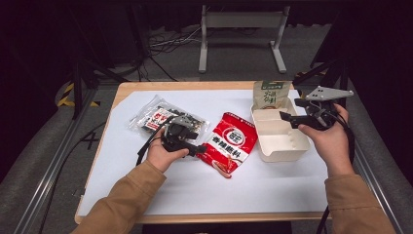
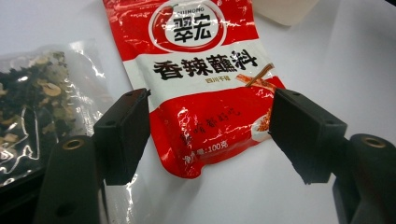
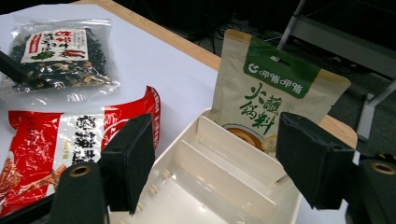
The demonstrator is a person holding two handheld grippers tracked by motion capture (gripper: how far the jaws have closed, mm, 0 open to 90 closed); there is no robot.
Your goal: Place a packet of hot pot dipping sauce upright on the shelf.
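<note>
Right now my left hand-held gripper [image 1: 200, 148] sits low over the desk [image 1: 204, 190], with its jaws spread wide on either side of the bottom end of the red packet [image 1: 230, 144]. In the left gripper view the red packet [image 2: 201, 84] lies flat between the two black jaws, and neither one presses on it. Just beside it, on my left, lies a clear bag of dark dried bits [image 1: 158, 117].

My right hand-held gripper [image 1: 287, 118] is also wide open and holds nothing. It hovers over the far right part of the white tray [image 1: 280, 146], which has small walls inside that split it into parts. A green and tan pouch [image 3: 271, 93] stands at the far end of the tray and leans back. The red packet lies just left of the tray, near it.
</note>
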